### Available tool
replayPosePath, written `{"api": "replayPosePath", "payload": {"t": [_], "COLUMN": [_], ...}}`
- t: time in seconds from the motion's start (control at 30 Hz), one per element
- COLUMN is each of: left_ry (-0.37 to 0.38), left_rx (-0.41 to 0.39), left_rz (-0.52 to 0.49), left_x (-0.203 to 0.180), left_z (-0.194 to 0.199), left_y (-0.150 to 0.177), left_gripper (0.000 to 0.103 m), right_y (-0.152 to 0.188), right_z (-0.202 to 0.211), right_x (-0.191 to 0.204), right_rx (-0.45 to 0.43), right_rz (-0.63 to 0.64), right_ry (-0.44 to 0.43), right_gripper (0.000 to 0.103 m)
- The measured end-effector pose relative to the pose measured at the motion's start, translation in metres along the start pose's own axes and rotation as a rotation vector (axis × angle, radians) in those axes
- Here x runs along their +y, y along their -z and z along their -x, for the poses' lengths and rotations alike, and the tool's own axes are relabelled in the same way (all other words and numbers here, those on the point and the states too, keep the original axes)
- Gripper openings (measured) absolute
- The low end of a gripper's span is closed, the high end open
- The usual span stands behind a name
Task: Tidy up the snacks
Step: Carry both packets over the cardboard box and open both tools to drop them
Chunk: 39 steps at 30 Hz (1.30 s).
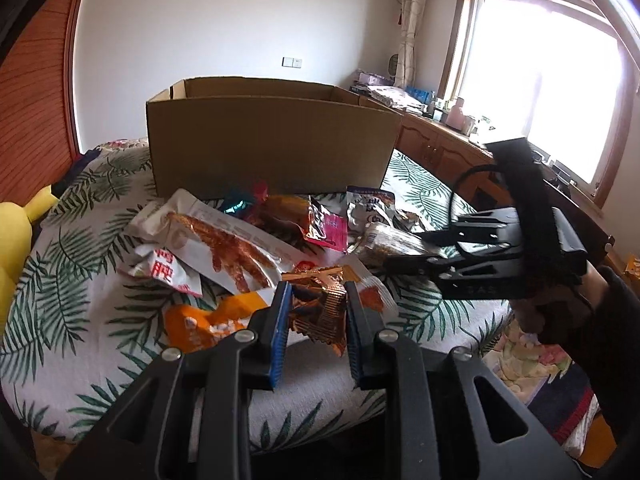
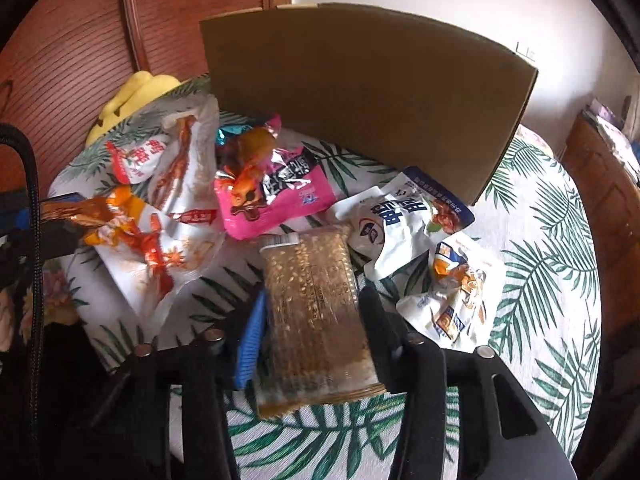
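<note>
While most snack packets (image 2: 276, 196) lie loose on the bed (image 2: 540, 240) before the cardboard box (image 1: 272, 136), sorting looks barely begun. Left gripper (image 1: 316, 308) pinches a copper foil packet (image 1: 324, 312); right gripper (image 2: 312, 320) closes around the sesame bar (image 2: 312, 300)

Landmark: cardboard box (image 1: 272, 140), open-topped, standing on the leaf-print bed (image 1: 80, 292). Way in from above the box is unobstructed; its tall near wall blocks any low, level approach. Directly in front of the box the snack pile (image 1: 240, 240) covers the bed, packets overlapping, little bare cloth between them. Right of the box, bare bedcover, open for a tool to pass, bounded further right by a wooden cabinet (image 2: 600, 200). Left of the box a yellow plush toy (image 2: 132, 96) and wooden headboard (image 1: 36, 100) close that side. Near edge of the bed, in front of the pile, lies free.
</note>
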<state>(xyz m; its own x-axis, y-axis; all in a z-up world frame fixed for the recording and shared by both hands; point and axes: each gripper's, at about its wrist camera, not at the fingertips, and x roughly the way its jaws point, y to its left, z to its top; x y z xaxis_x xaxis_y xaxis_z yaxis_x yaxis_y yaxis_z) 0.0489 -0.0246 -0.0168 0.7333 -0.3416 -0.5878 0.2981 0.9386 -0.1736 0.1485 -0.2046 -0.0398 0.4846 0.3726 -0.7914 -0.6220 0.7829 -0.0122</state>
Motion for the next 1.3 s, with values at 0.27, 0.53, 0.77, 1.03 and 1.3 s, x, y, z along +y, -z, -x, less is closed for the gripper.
{"api": "replayPosePath", "payload": {"t": [0.27,0.53,0.77,1.03,1.3], "left_ry": [-0.010,-0.050,-0.097,-0.109,-0.099], "left_rx": [-0.048,-0.110,-0.143,-0.139,-0.133], "left_rz": [-0.013,-0.052,-0.088,-0.121,-0.122], "left_x": [0.005,0.014,0.022,0.025,0.036], "left_z": [0.004,0.008,0.000,-0.024,-0.054], "left_y": [-0.030,-0.072,-0.107,-0.135,-0.168], "left_gripper": [0.023,0.023,0.023,0.024,0.024], "right_y": [-0.007,-0.034,-0.065,-0.102,-0.131], "right_z": [0.042,0.068,0.072,0.076,0.065], "right_x": [0.004,-0.002,-0.012,-0.027,-0.047], "right_rx": [-0.117,-0.222,-0.265,-0.306,-0.338], "right_rz": [-0.026,-0.053,-0.068,-0.078,-0.098], "right_ry": [-0.005,0.046,0.079,0.096,0.074], "right_gripper": [0.042,0.042,0.042,0.042,0.042]}}
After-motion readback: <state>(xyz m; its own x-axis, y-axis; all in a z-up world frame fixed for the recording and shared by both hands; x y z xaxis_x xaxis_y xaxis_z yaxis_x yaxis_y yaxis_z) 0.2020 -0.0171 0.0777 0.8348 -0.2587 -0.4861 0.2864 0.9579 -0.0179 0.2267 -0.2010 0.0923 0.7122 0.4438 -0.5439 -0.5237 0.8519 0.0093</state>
